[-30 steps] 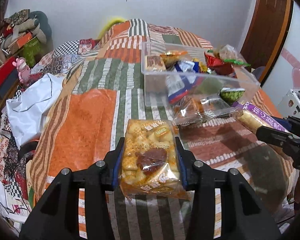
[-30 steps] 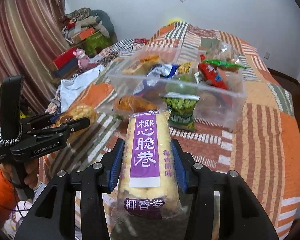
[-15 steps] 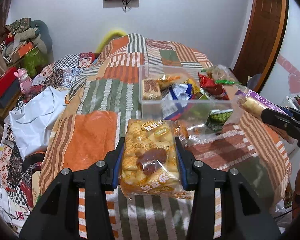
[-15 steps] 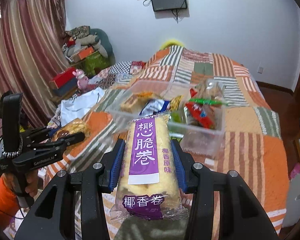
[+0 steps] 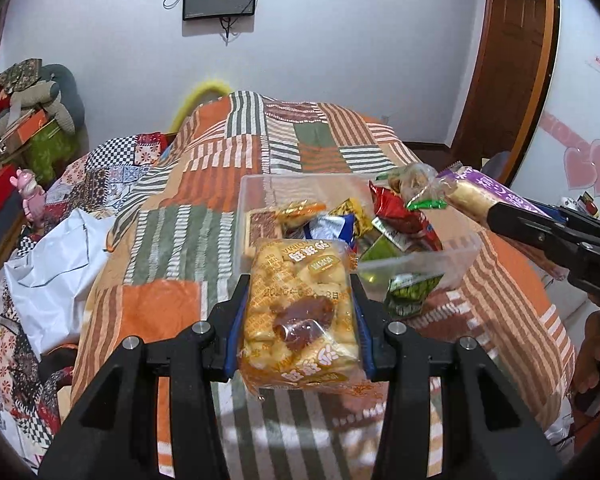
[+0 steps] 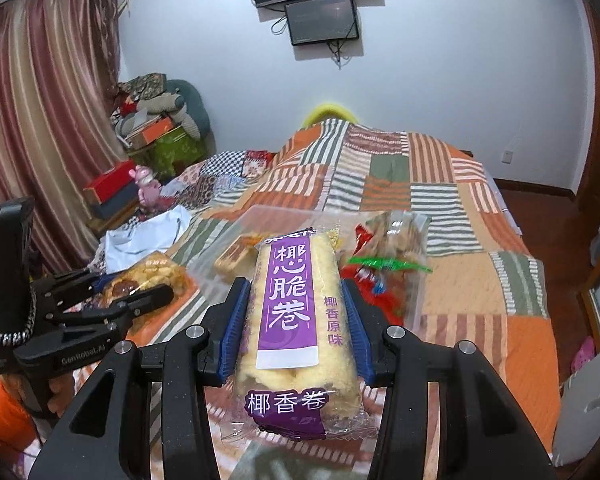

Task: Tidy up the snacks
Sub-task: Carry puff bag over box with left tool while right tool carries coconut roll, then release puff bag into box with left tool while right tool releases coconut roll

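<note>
My left gripper is shut on a yellow bag of puffed snacks, held above the bed just in front of the clear plastic bin. The bin holds several snack packets, among them a red one and a green one against its front wall. My right gripper is shut on a purple-labelled pack of coconut rolls, held above the bin's near side. In the left wrist view the right gripper shows at the right over the bin; in the right wrist view the left gripper shows at the left.
The bin sits on a bed with an orange, green and striped patchwork quilt. A white plastic bag lies at the bed's left edge. Boxes and bundled cloth are stacked by the curtain. A wooden door stands at the right.
Both grippers have risen with their packs still held, and the views have tilted up. The bin now appears lower and nearer, under the two packs.
</note>
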`<move>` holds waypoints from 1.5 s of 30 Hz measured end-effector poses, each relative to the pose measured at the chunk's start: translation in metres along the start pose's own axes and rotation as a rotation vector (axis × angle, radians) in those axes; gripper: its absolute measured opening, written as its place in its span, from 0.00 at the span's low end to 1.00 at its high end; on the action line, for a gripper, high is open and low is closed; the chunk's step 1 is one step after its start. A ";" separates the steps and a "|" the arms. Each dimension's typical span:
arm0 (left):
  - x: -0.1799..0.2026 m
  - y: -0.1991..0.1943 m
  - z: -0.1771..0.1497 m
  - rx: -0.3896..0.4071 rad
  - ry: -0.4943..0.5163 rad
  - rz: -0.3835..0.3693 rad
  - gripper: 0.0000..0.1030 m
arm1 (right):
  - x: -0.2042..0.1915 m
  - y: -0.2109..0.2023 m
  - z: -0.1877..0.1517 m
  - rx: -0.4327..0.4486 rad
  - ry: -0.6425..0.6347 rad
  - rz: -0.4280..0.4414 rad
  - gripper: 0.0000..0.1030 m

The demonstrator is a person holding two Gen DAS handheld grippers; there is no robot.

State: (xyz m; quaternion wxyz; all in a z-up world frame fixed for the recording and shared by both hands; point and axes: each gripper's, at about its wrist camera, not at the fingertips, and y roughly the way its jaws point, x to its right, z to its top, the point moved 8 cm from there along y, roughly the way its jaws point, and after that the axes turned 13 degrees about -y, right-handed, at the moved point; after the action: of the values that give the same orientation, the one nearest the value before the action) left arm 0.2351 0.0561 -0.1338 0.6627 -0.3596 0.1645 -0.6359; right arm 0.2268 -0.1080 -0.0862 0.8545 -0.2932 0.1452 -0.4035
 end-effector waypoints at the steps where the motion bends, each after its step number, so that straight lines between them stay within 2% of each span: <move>1: 0.001 0.003 0.002 0.002 -0.002 0.000 0.43 | 0.002 0.002 0.002 -0.001 0.003 -0.006 0.41; 11: 0.006 0.039 0.020 -0.011 -0.001 0.013 0.43 | 0.017 0.026 0.017 -0.008 0.025 -0.018 0.41; 29: 0.006 0.095 0.028 -0.126 -0.048 -0.032 0.43 | 0.022 0.075 0.025 -0.071 0.057 0.017 0.41; 45: -0.003 0.120 0.029 -0.140 -0.039 0.018 0.43 | 0.019 0.120 0.017 -0.167 0.058 0.059 0.41</move>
State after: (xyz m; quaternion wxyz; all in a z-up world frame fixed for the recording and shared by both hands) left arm 0.3414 0.0591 -0.1970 0.6448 -0.4157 0.1989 -0.6099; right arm 0.3201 -0.0560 -0.1471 0.8340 -0.3470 0.2116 -0.3733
